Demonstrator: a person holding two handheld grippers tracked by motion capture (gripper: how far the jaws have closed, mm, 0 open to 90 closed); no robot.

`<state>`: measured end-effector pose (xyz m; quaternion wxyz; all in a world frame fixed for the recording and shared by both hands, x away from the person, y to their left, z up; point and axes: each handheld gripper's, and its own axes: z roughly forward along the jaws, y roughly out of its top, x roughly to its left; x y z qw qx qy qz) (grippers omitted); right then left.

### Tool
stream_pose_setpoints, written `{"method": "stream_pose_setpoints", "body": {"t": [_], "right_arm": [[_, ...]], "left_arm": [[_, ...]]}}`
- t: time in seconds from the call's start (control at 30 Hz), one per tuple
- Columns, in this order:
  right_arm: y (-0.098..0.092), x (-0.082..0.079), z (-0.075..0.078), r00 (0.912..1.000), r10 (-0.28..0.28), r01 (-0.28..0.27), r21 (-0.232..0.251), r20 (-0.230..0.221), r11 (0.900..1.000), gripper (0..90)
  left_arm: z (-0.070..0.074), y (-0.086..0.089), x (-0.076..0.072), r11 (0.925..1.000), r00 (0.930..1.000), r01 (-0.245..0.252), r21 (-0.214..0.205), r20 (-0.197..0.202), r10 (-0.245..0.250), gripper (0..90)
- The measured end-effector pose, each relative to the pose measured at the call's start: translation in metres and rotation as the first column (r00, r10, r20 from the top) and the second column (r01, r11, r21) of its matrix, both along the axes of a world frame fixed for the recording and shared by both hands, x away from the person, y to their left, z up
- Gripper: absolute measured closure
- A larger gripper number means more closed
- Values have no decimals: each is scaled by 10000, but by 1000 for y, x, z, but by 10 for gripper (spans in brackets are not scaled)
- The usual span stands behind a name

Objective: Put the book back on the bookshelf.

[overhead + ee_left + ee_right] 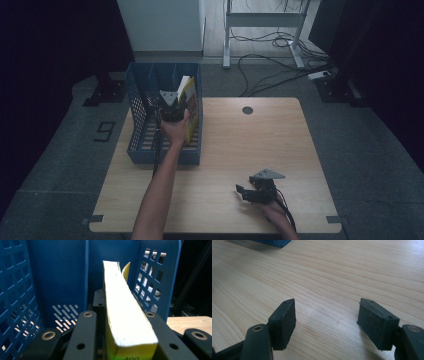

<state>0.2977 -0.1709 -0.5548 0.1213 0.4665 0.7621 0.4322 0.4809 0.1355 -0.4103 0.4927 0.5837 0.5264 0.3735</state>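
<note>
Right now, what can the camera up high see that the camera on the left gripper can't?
The high view takes in the right gripper, jaws open over the wooden table, plus the floor cables. The left gripper view gets the book's white page edges pinched between its black jaws. Both share the yellow book and the blue file rack.

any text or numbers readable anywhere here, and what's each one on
"400": on the near bottom edge of the yellow book held in the left claw, partly cut off by the frame.
"9": large dark mark on the grey floor, left of the table.
The book's cover print in the high view is too blurred to read.
</note>
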Motion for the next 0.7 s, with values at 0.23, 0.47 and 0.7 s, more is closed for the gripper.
{"method": "stream_pose_setpoints", "body": {"t": [0.23, 0.47, 0.7], "right_arm": [[0, 0, 0, 10000, -10, 10, -15, -2, 10000, 298], [0, 0, 0, 10000, -11, 11, -25, 2, 10000, 298], [1, 0, 0, 10000, 3, -3, -66, 27, 10000, 298]], "left_arm": [[0, 0, 3, 9998, 9998, -196, 100, 68, 195, 753], [-2, 0, 3, 9995, 9995, -293, 112, 131, 292, 753], [-4, -2, 3, 9992, 9993, -327, 212, 175, 323, 752]]}}
